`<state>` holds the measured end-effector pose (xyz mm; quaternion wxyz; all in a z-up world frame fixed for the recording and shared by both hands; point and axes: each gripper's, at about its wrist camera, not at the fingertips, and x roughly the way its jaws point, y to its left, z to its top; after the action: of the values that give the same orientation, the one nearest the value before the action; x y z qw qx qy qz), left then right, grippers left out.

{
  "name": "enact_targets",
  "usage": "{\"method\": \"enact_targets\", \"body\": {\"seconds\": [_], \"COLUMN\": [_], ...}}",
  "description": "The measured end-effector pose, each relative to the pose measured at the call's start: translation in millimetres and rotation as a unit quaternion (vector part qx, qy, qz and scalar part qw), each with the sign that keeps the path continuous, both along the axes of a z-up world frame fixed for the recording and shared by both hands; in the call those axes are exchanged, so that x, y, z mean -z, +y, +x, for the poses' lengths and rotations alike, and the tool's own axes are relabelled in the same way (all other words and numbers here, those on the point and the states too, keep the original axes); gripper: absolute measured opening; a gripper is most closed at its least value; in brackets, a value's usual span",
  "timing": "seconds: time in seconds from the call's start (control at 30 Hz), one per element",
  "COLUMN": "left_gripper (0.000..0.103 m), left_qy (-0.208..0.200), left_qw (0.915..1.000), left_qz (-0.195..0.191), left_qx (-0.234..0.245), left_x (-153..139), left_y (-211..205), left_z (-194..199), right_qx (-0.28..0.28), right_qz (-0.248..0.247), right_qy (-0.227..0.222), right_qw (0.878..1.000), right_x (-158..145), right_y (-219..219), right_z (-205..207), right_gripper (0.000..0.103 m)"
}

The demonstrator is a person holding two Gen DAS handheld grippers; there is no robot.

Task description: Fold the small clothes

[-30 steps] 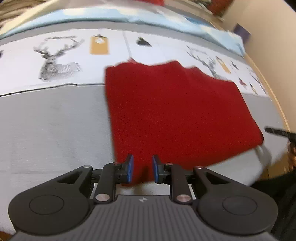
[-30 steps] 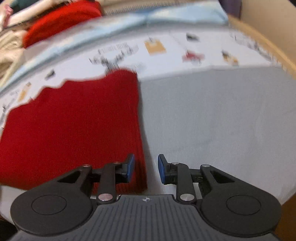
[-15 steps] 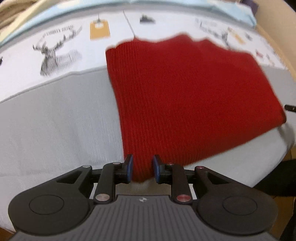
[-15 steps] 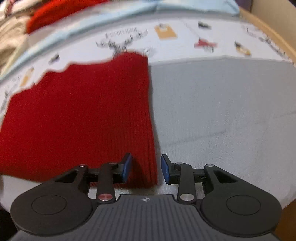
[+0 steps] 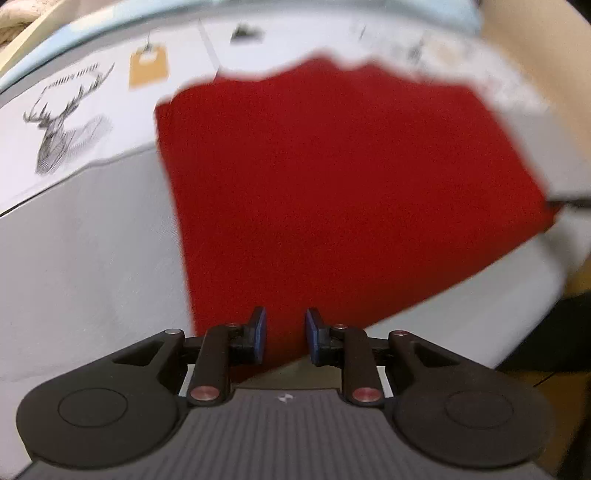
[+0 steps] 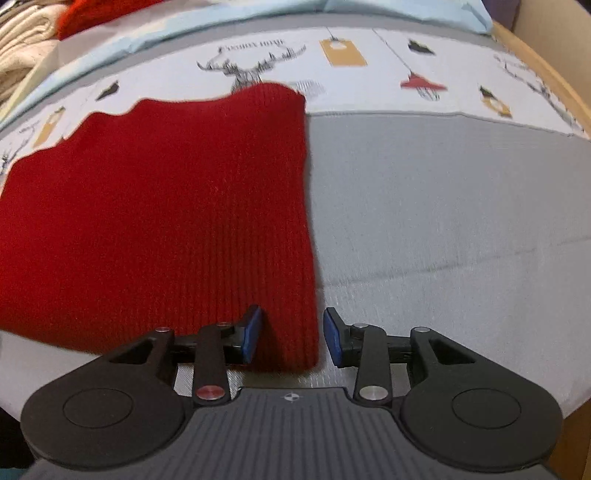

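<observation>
A red knitted garment [image 5: 332, 192] lies flat on the grey bedspread [image 5: 85, 266]; it also shows in the right wrist view [image 6: 166, 206]. My left gripper [image 5: 284, 338] is open with its blue pads either side of the garment's near left corner. My right gripper [image 6: 291, 338] is open, its pads straddling the garment's near right corner. The cloth lies between the pads, not pinched. The left wrist view is blurred by motion.
A printed sheet with deer and tag drawings [image 6: 343, 55] runs along the far side. A pale blue cover [image 6: 258, 11] lies behind it. Folded cream [image 6: 22, 48] and red [image 6: 92, 11] clothes sit at the far left. A wooden bed frame [image 6: 554, 81] bounds the right.
Both grippers have moved forward onto the garment's near corners. The right gripper's jaws have opened wider around the corner. The garment has not moved.
</observation>
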<state>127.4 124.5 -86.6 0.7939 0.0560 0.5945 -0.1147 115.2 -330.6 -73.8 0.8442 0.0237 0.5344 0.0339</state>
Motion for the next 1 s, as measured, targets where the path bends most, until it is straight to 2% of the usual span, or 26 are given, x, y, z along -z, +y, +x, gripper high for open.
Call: {"method": "enact_targets", "body": {"seconds": [0.07,0.2,0.27,0.4,0.47,0.57,0.63,0.7,0.8,0.87,0.93,1.0], "left_gripper": [0.025,0.025,0.025,0.023,0.023,0.027,0.028,0.035,0.048,0.049,0.052,0.053], "left_qy": [0.005,-0.020,-0.019,0.010,-0.010,-0.061,-0.107,-0.154,-0.214,-0.245,-0.270,-0.262], "left_qw": [0.9999,0.9994,0.9985,0.9987,0.9987,0.9954,0.9894,0.9821,0.9694,0.9603,0.9508,0.9466], "left_qz": [0.016,-0.015,-0.025,0.015,0.017,-0.020,-0.031,-0.033,-0.027,-0.021,-0.013,-0.008], "left_qx": [0.005,-0.025,-0.044,-0.047,-0.047,-0.071,-0.092,-0.102,-0.117,-0.131,-0.152,-0.188], "left_x": [6,-8,-10,6,-3,-39,-70,-96,-126,-134,-132,-122], "left_y": [-1,11,19,18,15,20,28,36,44,50,57,66], "left_z": [1,2,5,8,8,6,2,-3,-15,-24,-32,-38], "right_qx": [0.000,0.009,0.017,0.017,0.014,0.020,0.031,0.033,0.024,0.018,0.014,0.016], "right_qz": [0.006,0.002,0.006,-0.006,-0.010,-0.002,0.017,0.024,0.000,-0.012,-0.014,-0.013], "right_qy": [-0.008,-0.013,-0.016,0.006,0.010,-0.011,-0.027,-0.030,0.008,0.023,0.000,-0.021], "right_qw": [1.000,1.000,1.000,1.000,1.000,1.000,0.999,0.999,1.000,0.999,1.000,1.000], "right_x": [-2,-2,-4,5,6,-4,-12,-14,1,8,0,-8], "right_y": [0,-6,-9,-10,-8,-8,-11,-13,-10,-9,-7,-5], "right_z": [-1,0,0,1,1,0,-2,-2,1,1,0,-3], "right_gripper": [0.038,0.038,0.038,0.041,0.041,0.041,0.042,0.042,0.044,0.046,0.046,0.046]}}
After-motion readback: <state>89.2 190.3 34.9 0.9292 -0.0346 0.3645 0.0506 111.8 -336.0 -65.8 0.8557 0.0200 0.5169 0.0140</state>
